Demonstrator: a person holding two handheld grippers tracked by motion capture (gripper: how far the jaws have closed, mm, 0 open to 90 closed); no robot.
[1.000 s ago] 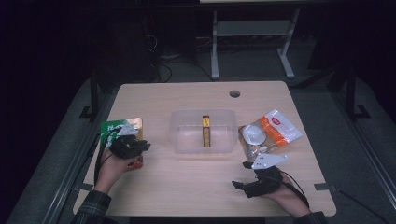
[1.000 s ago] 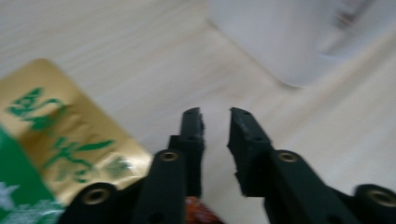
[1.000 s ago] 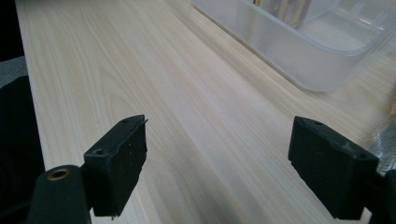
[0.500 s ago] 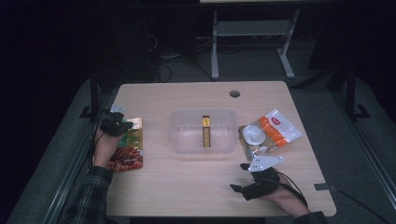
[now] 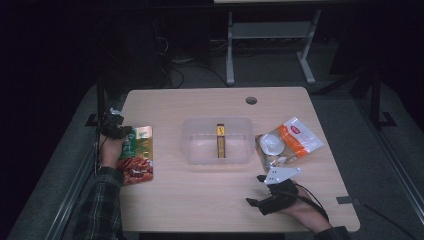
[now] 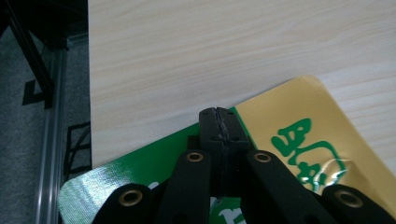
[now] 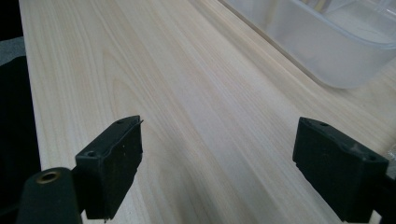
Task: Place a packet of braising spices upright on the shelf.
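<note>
- L gripper has moved out toward 9 o'clock; jaws just closed, seemingly pinching green-gold packet edge — lift prob. next.
- R gripper idle at 5 o'clock, jaws wide, empty.

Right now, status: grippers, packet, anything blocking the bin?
Left gripper jaws shut over green-and-gold packet. Right gripper open, nothing between its jaws. Clear bin mid-table, path unobstructed.
</note>
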